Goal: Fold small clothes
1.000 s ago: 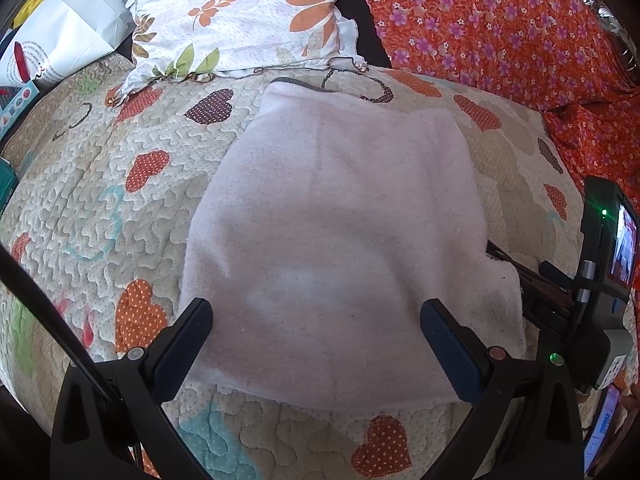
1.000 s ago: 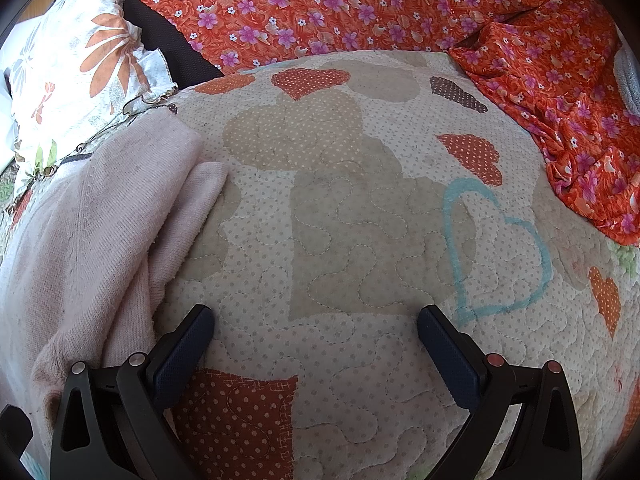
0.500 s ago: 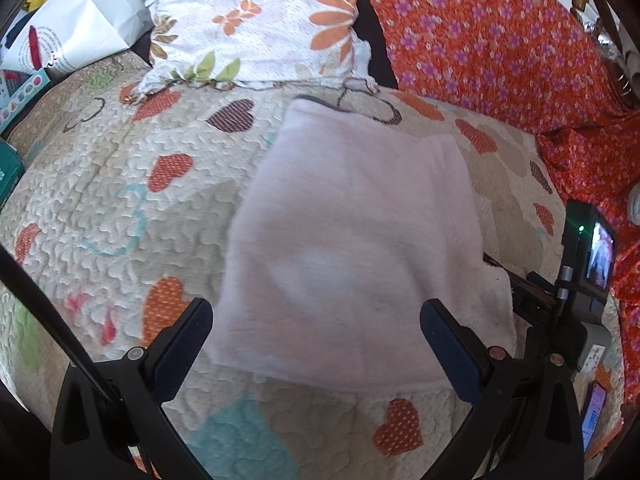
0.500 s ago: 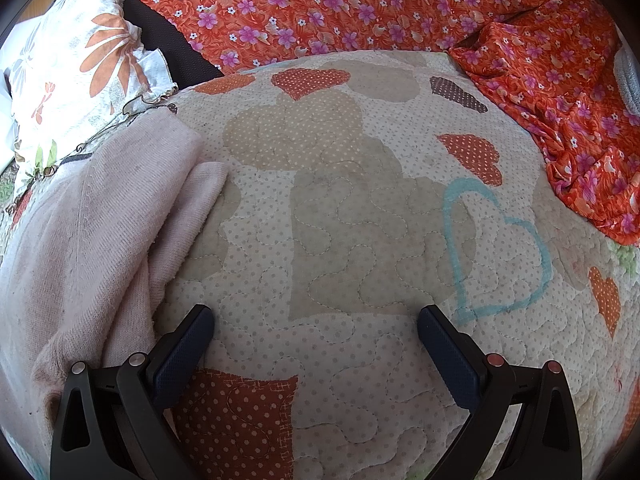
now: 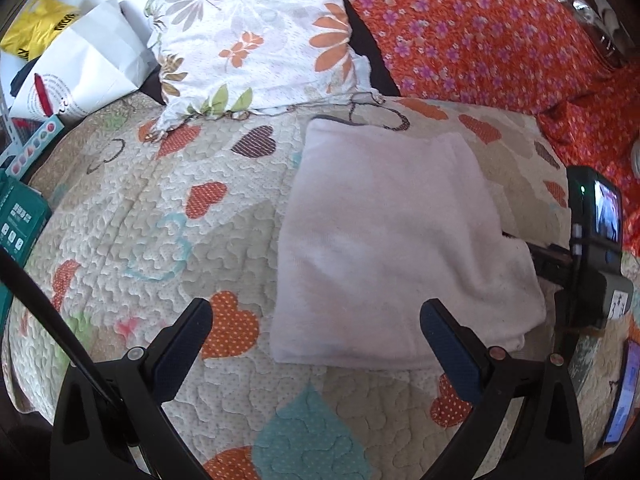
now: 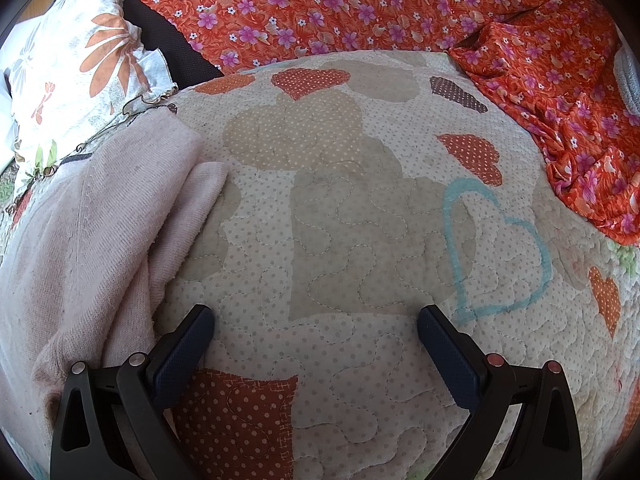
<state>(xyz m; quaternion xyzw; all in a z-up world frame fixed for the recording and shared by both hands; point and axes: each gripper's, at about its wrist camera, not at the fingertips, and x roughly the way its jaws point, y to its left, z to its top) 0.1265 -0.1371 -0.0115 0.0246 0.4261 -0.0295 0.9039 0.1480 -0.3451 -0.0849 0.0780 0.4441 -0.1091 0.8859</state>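
Pink knit garment (image 5: 400,248), already folded into a neat rectangle, lying flat on the heart-patterned quilt (image 5: 152,208) of the bed. Ahead and right of the left gripper (image 5: 316,332), near edge just beyond the right fingertip; jaws spread wide, holding nothing, bare quilt between them. Left of the right gripper (image 6: 316,332) and close beside its left finger, layered edges showing as stacked folds; jaws likewise wide and empty over plain quilt. Seen from the left wrist, right gripper's body with its small screen (image 5: 600,240) sitting at the garment's right edge.

Judged soft, light and limp: thin stretchy knit, likely to sag and slide open when lifted by one point, with some grip on the quilted cover. Best taken by pinching all layers together at a corner or along a folded edge, both grippers on matching corners, so the stack moves as one. Single top layer to be avoided, or the fold peels apart.

Farther off: flowered white pillow (image 5: 260,40) past the garment's far edge, orange floral fabric (image 6: 360,4) beyond that, white paper bag (image 5: 88,68) and yellow bag (image 5: 36,28) far left.
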